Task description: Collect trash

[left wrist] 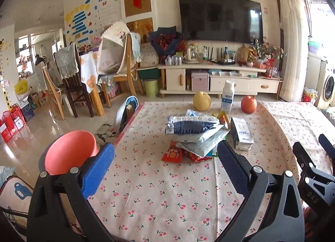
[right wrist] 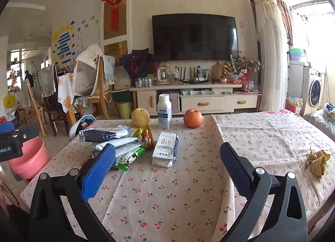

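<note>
The wrapper pile [left wrist: 194,135] was found straight ahead of the left gripper [left wrist: 165,166], nearer than the right gripper [right wrist: 167,166]; both jaws were spread wide, empty.

Trash on cherry-print tablecloth [right wrist: 167,189]: heap of flattened white-and-blue wrappers [right wrist: 108,137] near left edge; crushed milk carton [right wrist: 165,149] lying flat just right of heap; banana peel [right wrist: 318,160] near right edge. Pink bin [right wrist: 29,156] off left edge.
</note>
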Tool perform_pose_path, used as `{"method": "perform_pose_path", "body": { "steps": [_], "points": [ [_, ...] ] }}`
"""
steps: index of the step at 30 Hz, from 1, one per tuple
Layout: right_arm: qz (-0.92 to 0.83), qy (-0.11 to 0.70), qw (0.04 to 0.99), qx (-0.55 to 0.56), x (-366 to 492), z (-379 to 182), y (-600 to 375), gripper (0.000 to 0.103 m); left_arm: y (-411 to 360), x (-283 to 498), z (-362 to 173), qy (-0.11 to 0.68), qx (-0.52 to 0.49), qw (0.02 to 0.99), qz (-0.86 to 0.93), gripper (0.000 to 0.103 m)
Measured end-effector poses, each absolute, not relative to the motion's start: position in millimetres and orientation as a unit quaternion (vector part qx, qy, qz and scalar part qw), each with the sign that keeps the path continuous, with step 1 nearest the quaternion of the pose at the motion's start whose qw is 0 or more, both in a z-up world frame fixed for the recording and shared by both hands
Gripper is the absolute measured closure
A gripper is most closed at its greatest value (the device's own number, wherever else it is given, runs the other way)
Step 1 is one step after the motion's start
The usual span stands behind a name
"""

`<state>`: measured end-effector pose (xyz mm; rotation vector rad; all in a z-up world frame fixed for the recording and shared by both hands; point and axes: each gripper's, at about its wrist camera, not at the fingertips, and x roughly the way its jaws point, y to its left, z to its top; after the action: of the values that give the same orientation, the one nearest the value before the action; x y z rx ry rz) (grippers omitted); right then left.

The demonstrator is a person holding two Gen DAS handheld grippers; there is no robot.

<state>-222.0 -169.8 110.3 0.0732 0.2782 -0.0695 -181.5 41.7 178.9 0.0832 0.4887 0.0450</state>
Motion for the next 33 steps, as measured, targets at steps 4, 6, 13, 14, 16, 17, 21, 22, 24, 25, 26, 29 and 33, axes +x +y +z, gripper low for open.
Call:
{"method": "perform_pose_path", "body": {
  "steps": [4, 6, 13, 14, 16, 17, 21, 22, 24, 25, 26, 29, 33],
  "points": [
    [-0.045, 0.117, 0.992, 0.022, -239, 117, -166, 0.004, 41, -195, 194, 0.22, 0.047, 0.974, 0.02, 0.004],
    [-0.048, 0.113, 0.992, 0.023, -243, 120, -170, 0.004, 41, -200, 198, 0.213, 0.046, 0.976, 0.017, 0.004],
    [-0.057, 0.087, 0.994, 0.019, -258, 125, -174, 0.004, 40, -214, 208, 0.195, 0.05, 0.98, 0.012, 0.004],
    [-0.058, 0.088, 0.994, 0.017, -258, 125, -172, 0.004, 40, -215, 208, 0.195, 0.052, 0.979, 0.01, 0.004],
    [-0.058, 0.093, 0.994, 0.014, -257, 125, -172, 0.004, 39, -217, 206, 0.193, 0.054, 0.98, 0.009, 0.004],
    [-0.059, 0.094, 0.994, 0.012, -256, 125, -171, 0.004, 39, -217, 206, 0.193, 0.055, 0.98, 0.009, 0.004],
    [-0.061, 0.095, 0.994, 0.01, -255, 124, -172, 0.004, 37, -219, 208, 0.191, 0.056, 0.98, 0.011, 0.004],
    [-0.062, 0.095, 0.993, 0.01, -255, 124, -172, 0.004, 36, -219, 207, 0.19, 0.056, 0.98, 0.011, 0.004],
    [-0.062, 0.096, 0.993, 0.009, -254, 123, -171, 0.004, 36, -219, 206, 0.19, 0.058, 0.98, 0.014, 0.004],
    [-0.061, 0.098, 0.993, 0.009, -254, 122, -171, 0.004, 37, -219, 206, 0.191, 0.059, 0.98, 0.014, 0.004],
    [-0.06, 0.1, 0.993, 0.009, -252, 121, -172, 0.004, 37, -218, 206, 0.192, 0.059, 0.98, 0.014, 0.004],
    [-0.043, 0.116, 0.992, 0.018, -246, 119, -175, 0.004, 36, -216, 203, 0.195, 0.058, 0.979, 0.015, 0.004],
    [-0.035, 0.144, 0.989, 0.024, -237, 113, -175, 0.004, 38, -212, 198, 0.202, 0.059, 0.978, 0.016, 0.004]
  ]
}}
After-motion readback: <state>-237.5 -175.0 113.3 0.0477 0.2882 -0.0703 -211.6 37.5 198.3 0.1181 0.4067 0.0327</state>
